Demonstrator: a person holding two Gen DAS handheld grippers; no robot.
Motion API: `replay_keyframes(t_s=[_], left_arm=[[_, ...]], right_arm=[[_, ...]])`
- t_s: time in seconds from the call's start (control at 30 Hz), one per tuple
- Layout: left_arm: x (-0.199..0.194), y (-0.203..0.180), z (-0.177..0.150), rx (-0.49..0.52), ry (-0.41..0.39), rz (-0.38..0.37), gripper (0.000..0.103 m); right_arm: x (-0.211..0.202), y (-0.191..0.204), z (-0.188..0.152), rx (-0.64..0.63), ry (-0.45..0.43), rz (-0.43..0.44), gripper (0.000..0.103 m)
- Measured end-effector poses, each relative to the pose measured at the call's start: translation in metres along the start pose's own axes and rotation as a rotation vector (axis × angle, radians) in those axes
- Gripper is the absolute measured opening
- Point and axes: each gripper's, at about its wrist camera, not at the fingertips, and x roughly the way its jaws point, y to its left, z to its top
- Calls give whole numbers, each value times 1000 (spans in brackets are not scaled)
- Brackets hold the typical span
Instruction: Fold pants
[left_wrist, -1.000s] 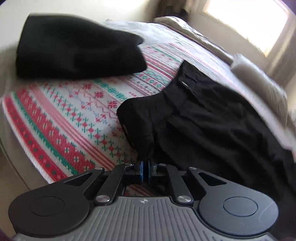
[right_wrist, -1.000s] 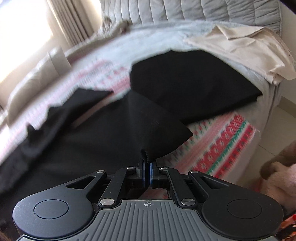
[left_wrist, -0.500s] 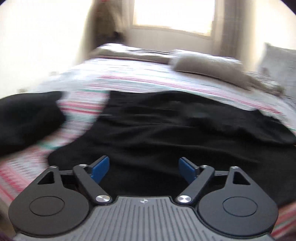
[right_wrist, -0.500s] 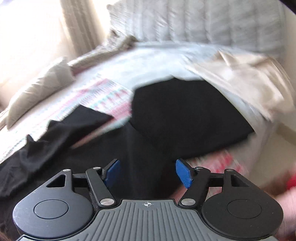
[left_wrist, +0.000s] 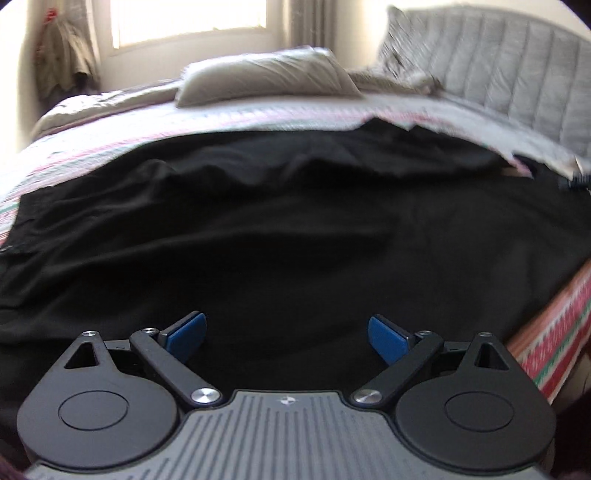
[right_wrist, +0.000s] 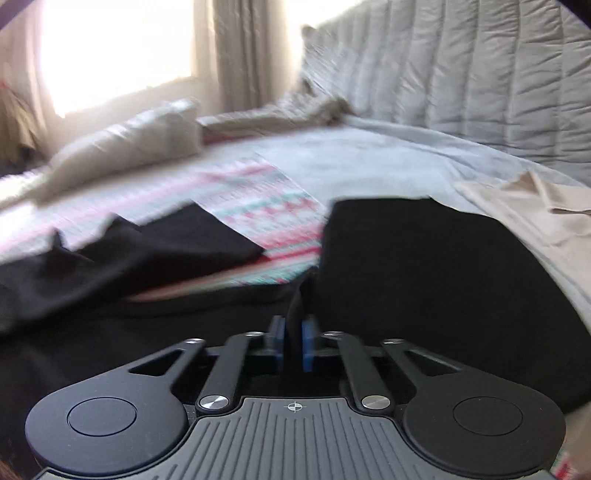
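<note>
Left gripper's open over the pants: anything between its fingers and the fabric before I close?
Nothing visible. The left gripper is open just above the black pants, with only bare cloth between and ahead of its fingers. The right gripper is shut on a fold of the pants.

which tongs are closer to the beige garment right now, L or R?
Right. The right tongs pinch black fabric of the pants, with the beige garment in view to their right. The left tongs hang open over the pants; no beige garment shows there.
</note>
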Motion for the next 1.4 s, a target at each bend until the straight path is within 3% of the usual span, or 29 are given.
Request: replay_keyframes(t_s=[0.03, 0.13, 0.3, 0.37, 0.4, 0.47, 0.63, 0.8, 0.93, 1.03, 1.17, 1.27, 1.4], left_arm=[[0, -1, -3, 12, 14, -7, 100], [0, -4, -8, 31, 9, -30, 103], [1, -1, -7, 16, 23, -52, 103], [-2, -3, -4, 13, 42, -46, 103], [-5, -4, -2, 16, 48, -47, 103], [-16, -3, 0, 24, 28, -53, 103], [-21, -12, 39, 62, -10, -50, 103], [-4, -36, 102, 107, -27, -37, 103], [31, -66, 159, 151, -39, -45, 103], [69, -93, 204, 165, -33, -92, 103], [142, -142, 260, 174, -13, -134, 103], [196, -180, 293, 181, -4, -152, 102], [262, -222, 336, 247, 27, -234, 95]], right_arm=[[-5, 0, 0, -2, -27, -2, 4], [-11, 1, 5, -54, -69, -125, 4], [15, 8, -4, -138, 15, -255, 9], [9, 13, -2, -158, 2, -288, 33], [4, 14, 3, -141, -17, -293, 38], [-6, 13, 13, -95, -56, -240, 55], [-7, 15, 46, 40, -70, -59, 58], [23, 33, 65, 46, -43, 41, 65], [60, 41, 72, 41, -1, 39, 68], [96, 35, 77, 88, 58, 10, 68], [138, 28, 79, 183, 205, -67, 68], [151, 32, 76, 176, 196, -17, 68], [152, 43, 62, 92, 143, -37, 68]])
